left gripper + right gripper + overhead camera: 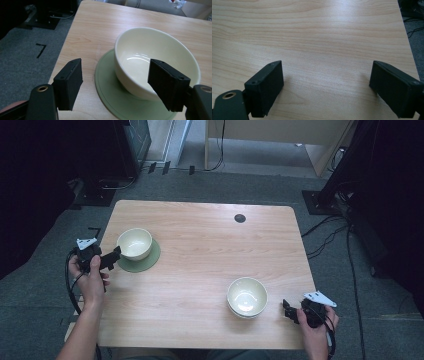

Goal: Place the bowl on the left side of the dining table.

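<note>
Left gripper (115, 82) sat at the table's left edge with jaws spread wide and nothing between the pads. One jaw hung over the near wall of the cream bowl (155, 60), the other outside it over the wood; from the left gripper view I couldn't tell whether either pad touched the rim. That bowl stood upright on the green coaster (107, 87), roughly centred, coaster flat on the wooden table (100, 22).

My read: the step in hand was a rim grasp on that bowl. To do it well I'd have dropped one jaw inside the wall and kept the other outside, squared the pads to the rim, then closed slowly. The glaze looked slick, so a shallow pinch would likely slip; better to go deep on the wall. The coaster could drag with the bowl if the outer jaw caught its edge, so the jaw should stay above it.

Right gripper (327, 87) was also wide open and empty, hovering low over bare wood near the front right corner. In the high view the right gripper (292, 312) sat just beside the second bowl (247, 296), apart from it. That bowl looked stacked on another, but too small to confirm.
</note>
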A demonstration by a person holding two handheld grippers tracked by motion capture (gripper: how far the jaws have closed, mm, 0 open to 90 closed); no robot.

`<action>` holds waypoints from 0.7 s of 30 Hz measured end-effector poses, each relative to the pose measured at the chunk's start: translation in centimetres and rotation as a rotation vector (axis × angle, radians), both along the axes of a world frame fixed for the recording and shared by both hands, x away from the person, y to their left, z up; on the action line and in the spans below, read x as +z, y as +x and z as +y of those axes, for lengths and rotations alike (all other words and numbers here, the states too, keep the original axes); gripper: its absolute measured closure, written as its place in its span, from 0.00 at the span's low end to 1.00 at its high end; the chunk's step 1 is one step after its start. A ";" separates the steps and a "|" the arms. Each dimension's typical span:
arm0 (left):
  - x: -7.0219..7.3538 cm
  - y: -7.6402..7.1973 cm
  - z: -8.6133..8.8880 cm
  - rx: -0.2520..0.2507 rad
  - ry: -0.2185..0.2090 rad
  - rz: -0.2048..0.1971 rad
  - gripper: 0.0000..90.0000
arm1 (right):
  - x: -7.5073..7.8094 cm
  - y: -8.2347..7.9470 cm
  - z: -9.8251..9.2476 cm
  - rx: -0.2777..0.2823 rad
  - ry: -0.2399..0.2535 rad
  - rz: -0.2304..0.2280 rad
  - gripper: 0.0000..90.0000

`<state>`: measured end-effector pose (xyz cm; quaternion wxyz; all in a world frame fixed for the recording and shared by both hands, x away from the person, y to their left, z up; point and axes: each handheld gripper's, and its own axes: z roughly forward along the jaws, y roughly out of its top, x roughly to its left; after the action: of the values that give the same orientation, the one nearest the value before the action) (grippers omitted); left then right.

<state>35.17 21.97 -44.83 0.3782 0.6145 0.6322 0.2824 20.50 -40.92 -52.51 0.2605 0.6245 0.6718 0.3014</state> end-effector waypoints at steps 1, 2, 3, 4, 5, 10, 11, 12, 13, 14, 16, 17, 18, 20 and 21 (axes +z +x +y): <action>0.0 -0.3 -0.1 -0.008 0.004 -0.009 0.28 | 0.0 0.0 0.0 0.000 0.000 0.001 0.12; -0.1 -0.7 -0.1 -0.020 -0.002 -0.016 0.28 | 0.0 0.0 0.0 0.000 0.002 0.003 0.12; -0.1 -0.7 -0.1 -0.020 -0.002 -0.016 0.27 | 0.0 0.0 0.0 0.002 0.000 0.002 0.11; -0.3 -1.3 -0.3 -0.031 -0.006 -0.028 0.26 | 0.0 0.1 0.1 0.002 0.001 0.003 0.10; -0.3 -1.3 -0.3 -0.031 -0.006 -0.028 0.26 | 0.0 0.1 0.1 0.002 0.001 0.003 0.10; -1.0 -3.0 -0.6 -0.036 -0.002 -0.028 0.24 | -0.1 0.3 0.3 0.014 -0.002 0.021 0.02; -1.0 -3.0 -0.6 -0.036 -0.002 -0.028 0.24 | -0.1 0.3 0.3 0.014 -0.002 0.021 0.02; -1.2 -3.5 -0.6 -0.047 -0.004 -0.030 0.24 | -0.1 0.4 0.4 0.013 -0.003 0.027 0.00; -1.2 -3.5 -0.6 -0.047 -0.004 -0.030 0.24 | -0.1 0.4 0.5 0.012 -0.002 0.030 0.00; -1.5 -4.0 -0.7 -0.052 0.010 -0.027 0.24 | -0.1 0.4 0.5 0.012 -0.003 0.031 0.00; -1.8 -4.4 -0.8 -0.065 0.015 -0.024 0.24 | -0.1 0.4 0.5 0.011 -0.001 0.032 0.00; -2.0 -4.7 -0.8 -0.071 0.022 -0.021 0.24 | -0.1 0.4 0.5 0.011 -0.002 0.032 0.00; -2.3 -4.9 -0.8 -0.072 0.022 -0.020 0.23 | -0.1 0.4 0.5 0.011 -0.002 0.032 0.00; -2.8 -5.4 -0.7 -0.072 0.019 -0.017 0.23 | -0.1 0.4 0.5 0.009 0.000 0.032 0.00; -3.0 -5.7 -0.6 -0.073 0.019 -0.013 0.23 | -0.1 0.4 0.5 0.009 -0.001 0.032 0.00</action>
<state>29.49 21.32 -47.88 0.3866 0.6387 0.6041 0.2785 20.89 -40.42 -52.62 0.2487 0.6260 0.6788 0.2924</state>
